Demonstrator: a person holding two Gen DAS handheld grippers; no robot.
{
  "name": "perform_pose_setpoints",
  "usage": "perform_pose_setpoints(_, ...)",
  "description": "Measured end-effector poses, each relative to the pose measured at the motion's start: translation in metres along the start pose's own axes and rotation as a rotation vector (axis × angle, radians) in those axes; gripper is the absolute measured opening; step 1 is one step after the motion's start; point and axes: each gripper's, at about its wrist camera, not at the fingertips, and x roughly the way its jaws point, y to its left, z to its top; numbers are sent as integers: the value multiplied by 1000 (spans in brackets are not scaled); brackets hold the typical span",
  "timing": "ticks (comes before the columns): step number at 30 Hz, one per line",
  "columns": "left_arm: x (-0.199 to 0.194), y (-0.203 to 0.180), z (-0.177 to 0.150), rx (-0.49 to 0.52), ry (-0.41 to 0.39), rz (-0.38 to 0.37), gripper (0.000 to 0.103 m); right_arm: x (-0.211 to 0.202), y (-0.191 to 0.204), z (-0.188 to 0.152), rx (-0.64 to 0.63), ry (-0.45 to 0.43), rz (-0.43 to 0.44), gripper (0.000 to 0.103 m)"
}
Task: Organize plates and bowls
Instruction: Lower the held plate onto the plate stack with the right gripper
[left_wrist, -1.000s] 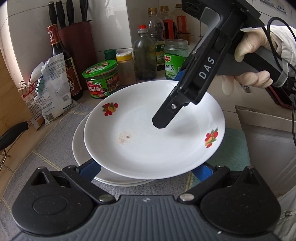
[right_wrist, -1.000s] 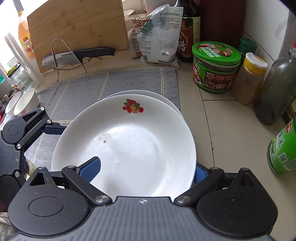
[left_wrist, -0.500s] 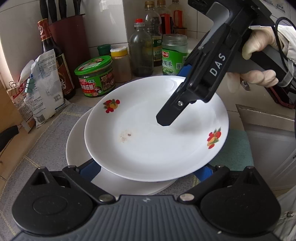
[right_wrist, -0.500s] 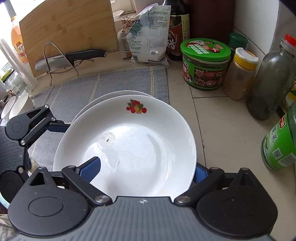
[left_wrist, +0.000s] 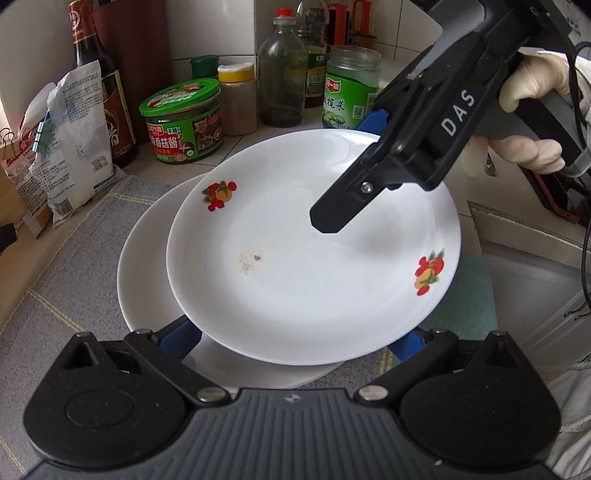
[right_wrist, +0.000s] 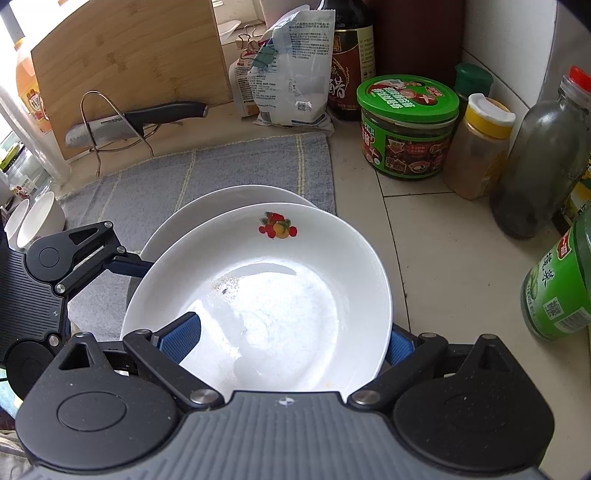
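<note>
White porcelain is what both grippers meet: the fruit-printed plate (left_wrist: 314, 251) is carried above a plain plate (left_wrist: 147, 280) lying on the grey mat (left_wrist: 66, 258). The right gripper (right_wrist: 291, 339) is clamped on its rim. The left gripper (left_wrist: 295, 339) straddles the opposite rim, its jaws wide and closing. Stacking is judged to be in hand; next, the plate is to be centred over the lower one and lowered flat. Room is open toward the mat's near edge, while the green-lidded jar (left_wrist: 183, 122) and bottles (left_wrist: 282, 74) crowd the surface's back edge.
</note>
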Motion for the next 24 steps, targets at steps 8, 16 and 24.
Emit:
perform_pose_setpoints(8,3,2,4,9,60,-6,101,0,1,2,10,10,1,101)
perform_pose_setpoints(16,0,2,5,37,92,-4,101,-4,1,0,25,5,5,101)
perform_pose_setpoints(24,-10,-4,4,81,88,15,101,-9,3,-4,20,-7,13,101)
